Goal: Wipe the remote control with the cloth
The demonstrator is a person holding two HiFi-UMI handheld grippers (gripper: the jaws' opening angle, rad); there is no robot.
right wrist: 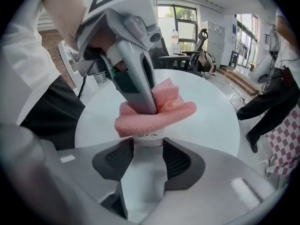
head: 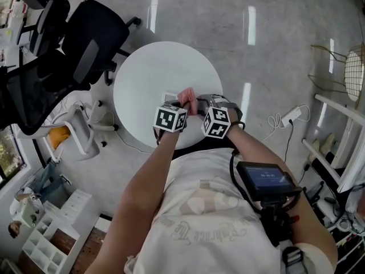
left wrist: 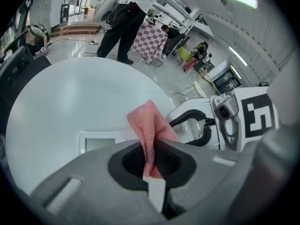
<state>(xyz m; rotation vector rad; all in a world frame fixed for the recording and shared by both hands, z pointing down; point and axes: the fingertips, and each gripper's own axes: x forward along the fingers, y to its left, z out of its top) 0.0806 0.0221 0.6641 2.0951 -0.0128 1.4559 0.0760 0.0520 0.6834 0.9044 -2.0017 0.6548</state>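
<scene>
Slippage worries me most: my right tongs [right wrist: 148, 146] stand partly apart, clamped on just one end of the remote [right wrist: 149, 175] at the tabletop's [right wrist: 213, 121] near edge, so a hard push through the cloth [right wrist: 154, 114] draped across it could lever it out of the pads or twist it askew. My left tongs [left wrist: 151, 154] are closed tight on only a thin fold of that cloth, and dragging it along the remote could tug the fold free or bunch it up.

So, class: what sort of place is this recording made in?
Most likely an open office or lab: black swivel chairs beside a round white table, a polished floor, and a power strip with trailing cable.
</scene>
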